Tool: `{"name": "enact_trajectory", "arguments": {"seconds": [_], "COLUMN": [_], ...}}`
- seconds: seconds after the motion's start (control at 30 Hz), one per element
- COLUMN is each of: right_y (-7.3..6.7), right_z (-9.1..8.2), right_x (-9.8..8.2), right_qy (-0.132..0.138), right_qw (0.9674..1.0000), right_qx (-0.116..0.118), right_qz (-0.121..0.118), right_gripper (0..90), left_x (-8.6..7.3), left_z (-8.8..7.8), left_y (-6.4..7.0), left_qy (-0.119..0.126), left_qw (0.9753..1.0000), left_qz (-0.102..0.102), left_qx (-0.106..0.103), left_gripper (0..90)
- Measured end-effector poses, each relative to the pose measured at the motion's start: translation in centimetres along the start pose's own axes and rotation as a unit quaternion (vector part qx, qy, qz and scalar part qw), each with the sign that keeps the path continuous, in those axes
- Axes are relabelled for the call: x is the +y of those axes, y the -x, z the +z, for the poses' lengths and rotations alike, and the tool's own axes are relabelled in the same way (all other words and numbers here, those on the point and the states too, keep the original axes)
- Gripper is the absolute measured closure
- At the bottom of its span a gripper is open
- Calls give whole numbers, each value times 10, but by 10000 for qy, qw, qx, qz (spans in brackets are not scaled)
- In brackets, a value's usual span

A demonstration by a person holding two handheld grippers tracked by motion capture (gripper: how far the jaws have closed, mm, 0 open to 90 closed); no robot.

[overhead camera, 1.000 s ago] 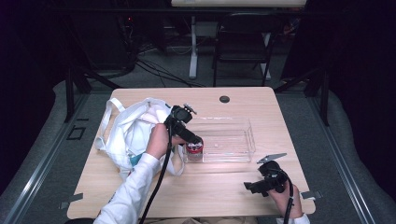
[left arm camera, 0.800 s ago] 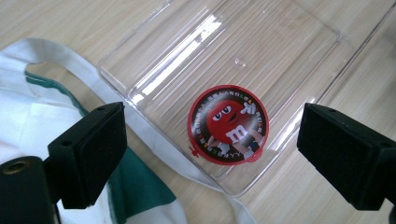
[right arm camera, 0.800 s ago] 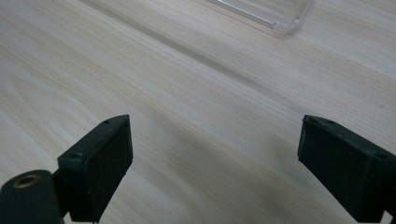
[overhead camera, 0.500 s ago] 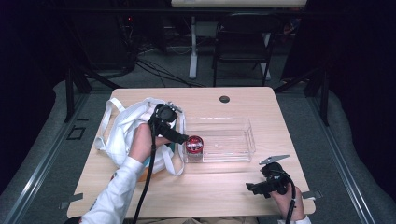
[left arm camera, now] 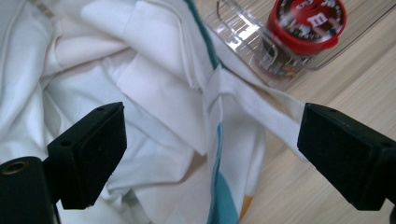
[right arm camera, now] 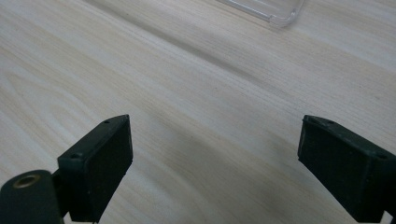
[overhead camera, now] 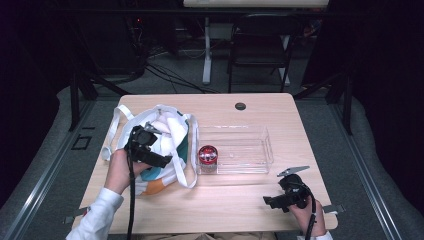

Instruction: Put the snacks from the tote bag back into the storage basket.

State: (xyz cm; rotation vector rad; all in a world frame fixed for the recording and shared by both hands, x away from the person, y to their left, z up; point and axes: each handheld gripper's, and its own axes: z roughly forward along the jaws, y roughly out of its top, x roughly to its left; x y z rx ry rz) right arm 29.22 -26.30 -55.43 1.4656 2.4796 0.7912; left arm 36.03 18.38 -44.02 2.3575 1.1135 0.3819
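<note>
2 grippers, both w/ jaws spread, holding nothing. Clear tray mid-table, long axis running left-right; red-lid candy jar upright in its left end. My left gripper hovers over white tote bag, aimed right toward jar. My right gripper sits low at near-right table edge, pointing left.

Bag left on table; bin just right; jar seemingly inside bin's left end.

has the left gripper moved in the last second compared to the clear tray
Yes. The left gripper has pulled back to the left, away from the clear tray and the red-lidded jar, and is now over the white bag.
</note>
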Motion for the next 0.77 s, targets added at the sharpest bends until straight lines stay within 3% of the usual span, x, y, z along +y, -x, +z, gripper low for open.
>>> {"name": "enact_trajectory", "arguments": {"seconds": [0.13,0.17,0.33,0.4,0.47,0.6,0.77], "right_y": [2,2,2,3,4,2,1], "right_z": [-2,-2,-2,-2,-3,-2,-2], "right_x": [0,0,-1,-1,-1,0,-1], "right_qy": [-89,-89,-78,-76,-79,-1,6], "right_qw": [9999,9999,9999,9999,9998,9999,9999], "right_qx": [-74,-74,-77,-127,-161,-142,-157], "right_qz": [-40,-40,-21,-30,-9,25,-7], "right_gripper": [96,96,96,96,96,96,96], "left_x": [-21,-21,-50,-68,-79,-90,-93], "left_z": [-2,-2,-5,-5,-4,-4,-7], "left_y": [-3,-3,-4,-3,-2,-1,-1], "left_qy": [3,3,60,81,57,47,131], "left_qw": [9997,9997,9994,9987,9988,9988,9987], "left_qz": [-32,-32,-112,-251,-311,-382,-391], "left_qx": [235,235,318,444,384,312,308], "left_gripper": [77,75,67,56,49,33,32]}}
